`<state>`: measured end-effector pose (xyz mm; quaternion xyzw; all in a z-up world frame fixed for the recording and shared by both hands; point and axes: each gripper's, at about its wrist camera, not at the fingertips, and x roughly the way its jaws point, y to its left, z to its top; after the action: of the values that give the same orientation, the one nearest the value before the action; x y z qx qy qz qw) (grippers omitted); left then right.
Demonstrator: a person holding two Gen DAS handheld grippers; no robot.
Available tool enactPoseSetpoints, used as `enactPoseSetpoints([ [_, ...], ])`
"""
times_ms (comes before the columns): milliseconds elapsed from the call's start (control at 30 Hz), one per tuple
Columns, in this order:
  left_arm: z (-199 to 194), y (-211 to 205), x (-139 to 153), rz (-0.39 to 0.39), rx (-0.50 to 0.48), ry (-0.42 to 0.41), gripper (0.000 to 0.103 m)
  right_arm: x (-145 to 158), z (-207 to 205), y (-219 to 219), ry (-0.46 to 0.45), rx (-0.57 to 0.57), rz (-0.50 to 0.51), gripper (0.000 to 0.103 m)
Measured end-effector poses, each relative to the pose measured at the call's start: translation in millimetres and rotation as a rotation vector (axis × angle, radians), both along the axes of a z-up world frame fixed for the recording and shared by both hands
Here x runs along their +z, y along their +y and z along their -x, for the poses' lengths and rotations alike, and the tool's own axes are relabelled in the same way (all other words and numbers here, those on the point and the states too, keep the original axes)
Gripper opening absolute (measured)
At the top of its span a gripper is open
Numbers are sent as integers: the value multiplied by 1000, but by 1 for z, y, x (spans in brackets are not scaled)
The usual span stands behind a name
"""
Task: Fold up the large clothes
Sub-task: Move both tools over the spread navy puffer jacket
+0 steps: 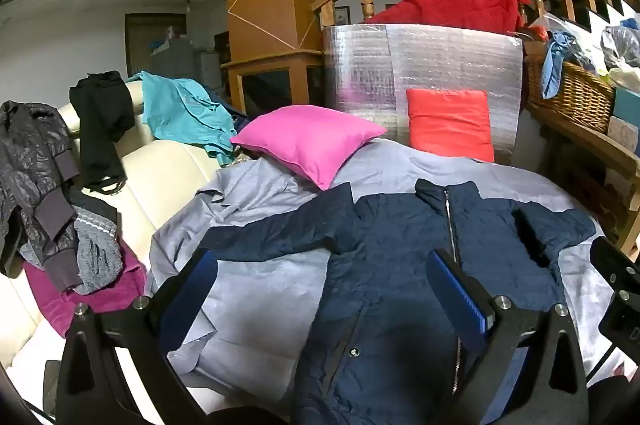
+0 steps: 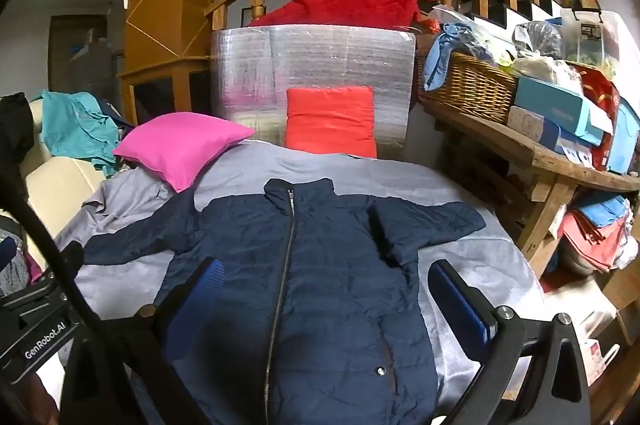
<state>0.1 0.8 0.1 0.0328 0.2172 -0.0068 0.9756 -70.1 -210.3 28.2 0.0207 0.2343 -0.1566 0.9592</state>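
Observation:
A navy quilted zip jacket (image 1: 396, 257) lies front up and zipped on a grey sheet (image 1: 256, 289), collar at the far end, both sleeves spread out to the sides. It also shows in the right wrist view (image 2: 304, 265) on the same sheet (image 2: 472, 253). My left gripper (image 1: 320, 285) is open and empty, above the jacket's lower left part. My right gripper (image 2: 324, 293) is open and empty, above the jacket's lower right part. Part of the right gripper shows at the right edge of the left wrist view (image 1: 620, 289).
A pink pillow (image 1: 308, 141) and a red pillow (image 1: 450, 123) lie at the far end before a silver foil panel (image 1: 424, 65). Clothes hang over a cream sofa (image 1: 168, 177) on the left. A wooden shelf with a wicker basket (image 2: 468, 85) and boxes stands on the right.

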Motion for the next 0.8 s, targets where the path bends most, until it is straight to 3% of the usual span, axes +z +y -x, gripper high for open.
enactPoseSetpoints([
  [800,-10,3,1,-11,18,15,103,2,-17,5,5,7,-5,103],
])
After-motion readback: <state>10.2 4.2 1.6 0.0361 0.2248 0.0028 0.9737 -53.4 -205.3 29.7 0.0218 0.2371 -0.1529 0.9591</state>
